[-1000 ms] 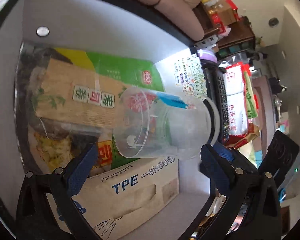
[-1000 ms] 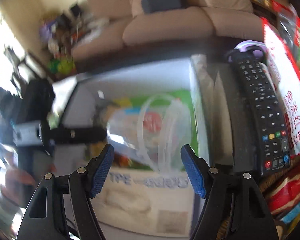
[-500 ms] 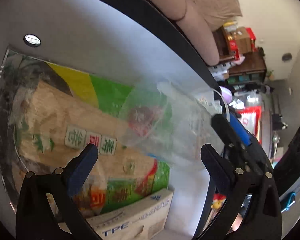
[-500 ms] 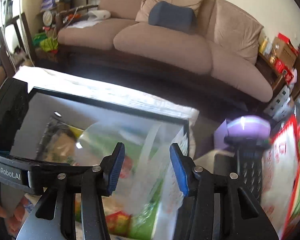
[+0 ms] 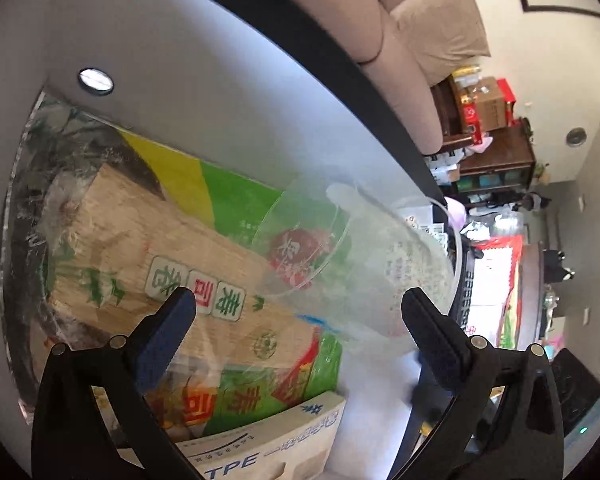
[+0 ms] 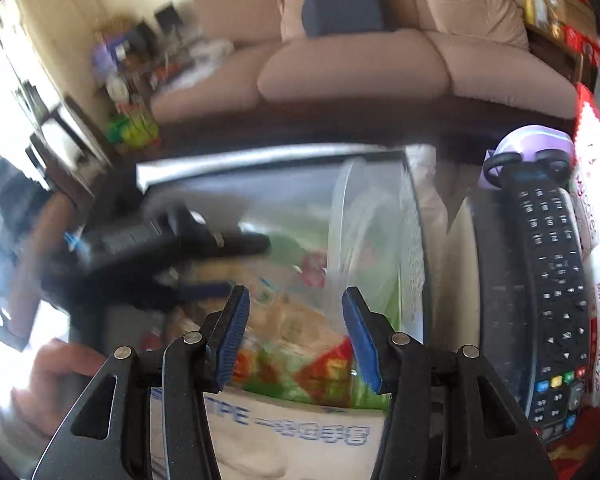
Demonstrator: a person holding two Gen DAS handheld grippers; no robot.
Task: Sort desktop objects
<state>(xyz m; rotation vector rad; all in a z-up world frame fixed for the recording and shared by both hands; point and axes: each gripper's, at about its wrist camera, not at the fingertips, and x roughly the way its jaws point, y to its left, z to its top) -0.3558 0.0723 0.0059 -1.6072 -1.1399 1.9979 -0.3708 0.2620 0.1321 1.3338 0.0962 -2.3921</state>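
Looking down into a grey-walled storage box (image 5: 180, 60) with a black rim, set in front of a beige sofa (image 6: 352, 68). Finding inside it, flat along the bottom, a big green-and-yellow sushi-kit packet (image 5: 228, 196) with a bamboo mat showing through its clear film. Finding next a pale carton printed TPE (image 5: 260, 448), lying at the near end of the box and overlapping the lower edge of the packet.

Seeing outside the box, on its right in the right wrist view, a red-and-white bag of dates (image 6: 596, 248) and a long black remote control (image 6: 548, 280), side by side and touching.

Spotting the clear plastic cup (image 5: 360, 260) inside the box, tipped on its side on top of the sushi-kit packet, close to the right-hand wall, base toward the middle of the box and mouth toward that wall.

Left gripper (image 5: 298, 300): spread wide, just short of the cup, pads clear of it, gripping nothing.

Right gripper (image 6: 295, 296): about half spread, aimed down at the packet and the cup's base, pads pressing on nothing, cup beyond the fingertips.

Catching, blurred at the lower left of the right wrist view, a hand (image 6: 60, 368) behind the left gripper.
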